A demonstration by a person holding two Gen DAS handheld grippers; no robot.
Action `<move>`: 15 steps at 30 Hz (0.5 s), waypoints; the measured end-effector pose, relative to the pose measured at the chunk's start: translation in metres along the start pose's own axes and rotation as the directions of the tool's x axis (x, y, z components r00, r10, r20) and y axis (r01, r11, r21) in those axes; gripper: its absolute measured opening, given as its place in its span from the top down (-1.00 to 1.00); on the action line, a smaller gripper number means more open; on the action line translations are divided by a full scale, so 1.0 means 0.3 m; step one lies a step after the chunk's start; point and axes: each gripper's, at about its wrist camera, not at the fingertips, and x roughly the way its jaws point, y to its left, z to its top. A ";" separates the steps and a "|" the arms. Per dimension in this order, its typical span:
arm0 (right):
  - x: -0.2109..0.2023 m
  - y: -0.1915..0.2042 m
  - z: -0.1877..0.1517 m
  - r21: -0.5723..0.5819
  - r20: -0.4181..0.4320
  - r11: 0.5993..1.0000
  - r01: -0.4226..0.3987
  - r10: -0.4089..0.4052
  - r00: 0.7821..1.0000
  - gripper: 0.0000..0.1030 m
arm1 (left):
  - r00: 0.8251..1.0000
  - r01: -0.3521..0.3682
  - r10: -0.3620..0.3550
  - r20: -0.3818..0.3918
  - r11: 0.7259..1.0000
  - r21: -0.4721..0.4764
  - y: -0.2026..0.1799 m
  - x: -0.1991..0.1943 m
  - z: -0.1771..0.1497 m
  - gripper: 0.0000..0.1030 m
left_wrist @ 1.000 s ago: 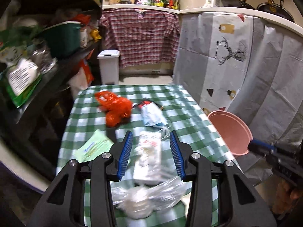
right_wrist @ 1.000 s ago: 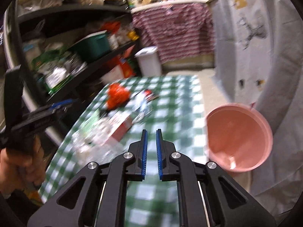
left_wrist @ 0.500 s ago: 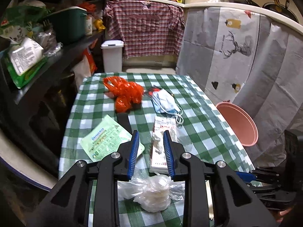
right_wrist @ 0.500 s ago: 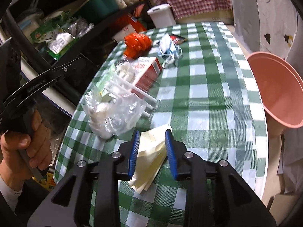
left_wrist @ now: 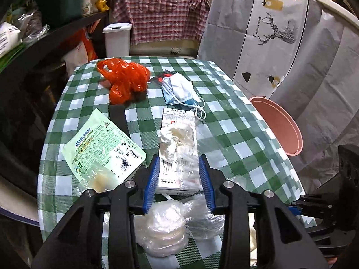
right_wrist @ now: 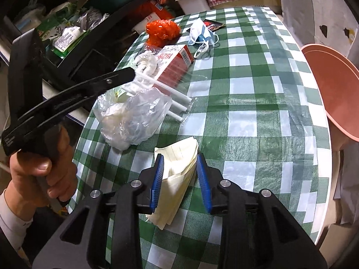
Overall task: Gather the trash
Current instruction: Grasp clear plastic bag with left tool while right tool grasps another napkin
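Trash lies on a green-checked table (left_wrist: 235, 121): an orange plastic bag (left_wrist: 125, 78), a blue face mask (left_wrist: 181, 89), a green pouch (left_wrist: 101, 148), a red-and-white carton (left_wrist: 178, 154) with crumpled tissue on it, and a clear plastic bag (left_wrist: 170, 226). My left gripper (left_wrist: 178, 180) is open, its jaws on either side of the carton's near end. My right gripper (right_wrist: 180, 181) is open around folded cream paper (right_wrist: 177, 174). The carton (right_wrist: 172, 62), the clear bag (right_wrist: 134, 116) and the left gripper's arm show in the right wrist view.
A pink basin (left_wrist: 278, 125) stands off the table's right edge, also in the right wrist view (right_wrist: 332, 87). A white lidded bin (left_wrist: 116, 38) stands beyond the table. Cluttered dark shelves (left_wrist: 44, 35) run along the left. A sheet-covered wall is on the right.
My left gripper opened wider and moved forward around the carton's end. My right gripper opened wider and lowered over the folded paper.
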 end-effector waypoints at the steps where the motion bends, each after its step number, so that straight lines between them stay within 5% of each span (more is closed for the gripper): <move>1: 0.000 0.000 0.002 -0.003 -0.002 1.000 -0.004 0.004 1.000 0.51 | 1.000 0.004 -0.004 -0.006 1.000 0.000 0.000 0.006 -0.001 0.30; 6: -0.003 0.007 0.002 -0.024 -0.005 1.000 -0.004 0.004 1.000 0.92 | 0.999 0.018 -0.017 -0.033 1.000 0.008 -0.003 0.029 -0.008 0.31; 10: -0.020 0.013 0.008 -0.045 0.017 0.999 0.006 -0.006 1.000 0.97 | 0.999 0.035 -0.034 -0.040 0.999 0.022 -0.016 0.028 -0.004 0.72; 15: -0.068 0.017 0.034 -0.060 0.071 0.998 0.020 -0.015 0.997 0.98 | 0.999 0.046 -0.045 -0.010 0.998 0.043 -0.036 -0.007 0.010 0.82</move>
